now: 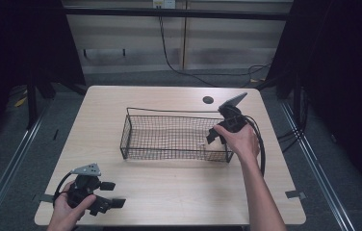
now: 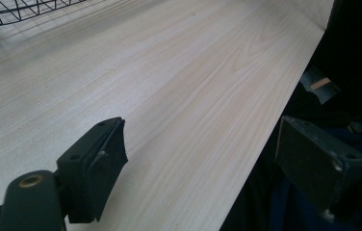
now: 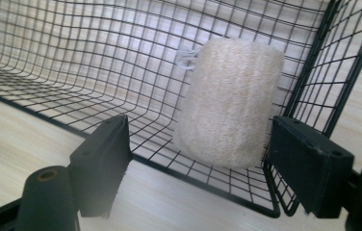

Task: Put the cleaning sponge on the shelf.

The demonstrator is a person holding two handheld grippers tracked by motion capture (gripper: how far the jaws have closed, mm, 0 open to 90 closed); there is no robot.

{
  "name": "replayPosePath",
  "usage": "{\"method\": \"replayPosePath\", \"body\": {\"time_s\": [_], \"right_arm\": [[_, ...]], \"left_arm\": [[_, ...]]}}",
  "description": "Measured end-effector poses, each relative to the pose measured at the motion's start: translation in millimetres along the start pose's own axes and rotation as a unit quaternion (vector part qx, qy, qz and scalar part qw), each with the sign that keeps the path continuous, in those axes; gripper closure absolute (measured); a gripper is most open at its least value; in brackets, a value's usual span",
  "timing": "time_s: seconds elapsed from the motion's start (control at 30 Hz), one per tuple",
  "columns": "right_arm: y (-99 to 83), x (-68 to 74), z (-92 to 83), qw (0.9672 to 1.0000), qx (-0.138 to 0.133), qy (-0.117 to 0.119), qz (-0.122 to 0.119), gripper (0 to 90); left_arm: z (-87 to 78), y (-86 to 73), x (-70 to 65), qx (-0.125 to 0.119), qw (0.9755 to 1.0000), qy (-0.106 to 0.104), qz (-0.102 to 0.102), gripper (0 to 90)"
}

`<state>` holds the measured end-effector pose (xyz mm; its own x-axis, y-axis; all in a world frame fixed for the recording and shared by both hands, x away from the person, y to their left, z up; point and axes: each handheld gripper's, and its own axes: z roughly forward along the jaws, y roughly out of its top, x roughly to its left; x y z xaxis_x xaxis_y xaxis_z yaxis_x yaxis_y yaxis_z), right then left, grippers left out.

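- The right gripper (image 3: 198, 159) is seen in its own view with its two black jaws spread wide; nothing is clamped between them
- Between those spread jaws, but behind the wire wall, a pale loofah sponge (image 3: 229, 103) is seen lying in the near right corner of the wire basket (image 3: 73, 62); whether the jaws touch the wire cannot be told
- A small white loop of thread is made out at the sponge's top edge; its lower end is partly crossed by the basket's rim wire
- In the high view the right gripper (image 1: 217, 137) is held at the basket's right end by the right hand (image 1: 240, 139); its jaw tips are largely hidden by the hand and the mesh, and the sponge is barely to be made out there as a pale patch in the corner
- The left gripper (image 2: 198, 163) is shown with its jaws wide apart and empty, one above the table (image 2: 169, 72) and the other beyond the table's near edge, over dark, blurred shapes that cannot be identified
- In the high view the left gripper (image 1: 107, 195) is held low at the table's near left corner by the left hand (image 1: 68, 204), well apart from the basket (image 1: 135, 134)
- A single corner of the basket is caught at the top left of the left gripper view, the rest being cut off by the frame
- A dark round hole (image 1: 208, 100) is seen in the tabletop behind the basket
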<state>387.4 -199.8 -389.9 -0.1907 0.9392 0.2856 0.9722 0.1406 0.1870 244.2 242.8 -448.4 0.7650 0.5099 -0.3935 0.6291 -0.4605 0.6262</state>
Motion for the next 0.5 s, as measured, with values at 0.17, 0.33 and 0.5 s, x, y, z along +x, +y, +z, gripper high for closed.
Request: {"method": "replayPosePath", "body": {"time_s": [0.17,0.33,0.5], "right_arm": [[-4.1,4.8,-4.5,0.9998,-0.007,0.008,-0.019,24.3],[-9.6,5.9,-6.8,0.9993,-0.015,0.025,-0.024,26.7],[-13.8,12.4,-10.0,0.9984,-0.02,0.029,-0.043,27.1]], "left_arm": [[0.0,-0.1,-0.1,0.0,1.0,-0.001,0.0,17.7],[1.0,0.2,-0.1,0.001,1.0,0.0,-0.001,17.7],[-0.2,-0.1,0.3,0.0,1.0,0.001,-0.001,17.7]]}}
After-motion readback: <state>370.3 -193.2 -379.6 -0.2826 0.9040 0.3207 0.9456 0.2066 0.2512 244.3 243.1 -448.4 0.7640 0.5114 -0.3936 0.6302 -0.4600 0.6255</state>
